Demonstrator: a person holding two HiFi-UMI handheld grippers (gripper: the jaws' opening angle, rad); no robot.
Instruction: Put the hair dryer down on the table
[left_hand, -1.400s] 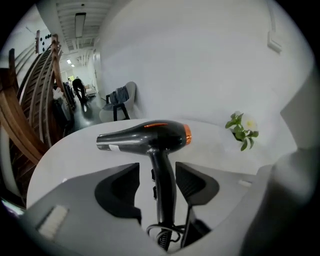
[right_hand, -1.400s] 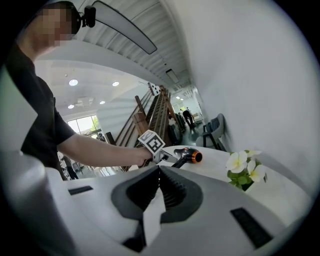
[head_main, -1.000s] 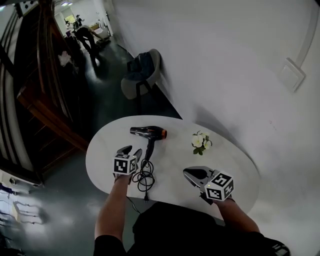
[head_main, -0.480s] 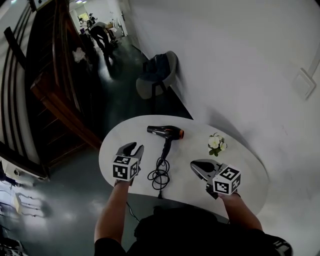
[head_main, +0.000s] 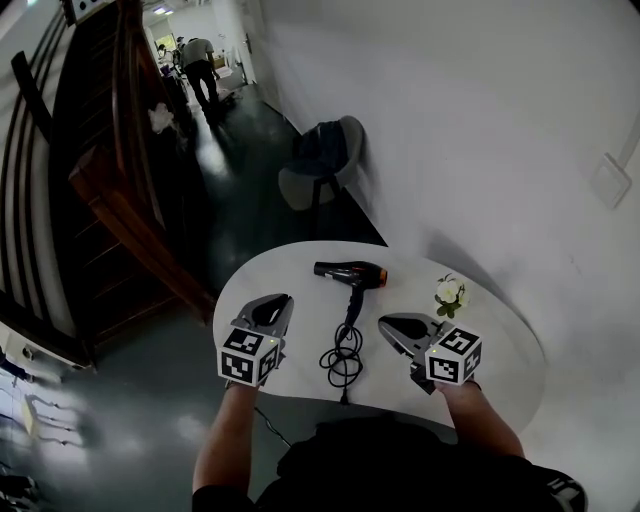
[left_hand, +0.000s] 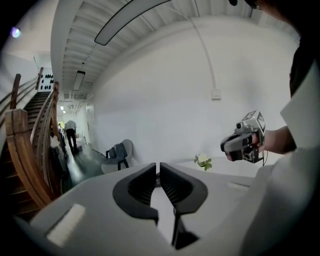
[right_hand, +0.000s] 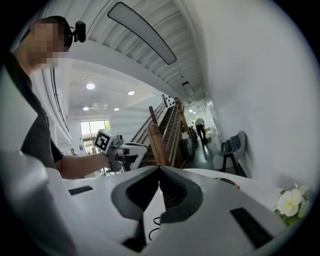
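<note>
Black hair dryer (head_main: 350, 272) w/ orange end lay mid white oval worktop (head_main: 500, 345), cord (head_main: 343, 362) coiled beside it. Left gripper (head_main: 270, 306) jaws just closed to a sliver, empty; right gripper (head_main: 388, 326) jaws together, empty.

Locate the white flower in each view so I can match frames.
Head view: flower right of centre, just right of the hair dryer.
Left gripper view: flower slightly right of centre, a little below mid height.
Right gripper view: flower at the lower right edge.
Shared landmark: the grey chair.
</note>
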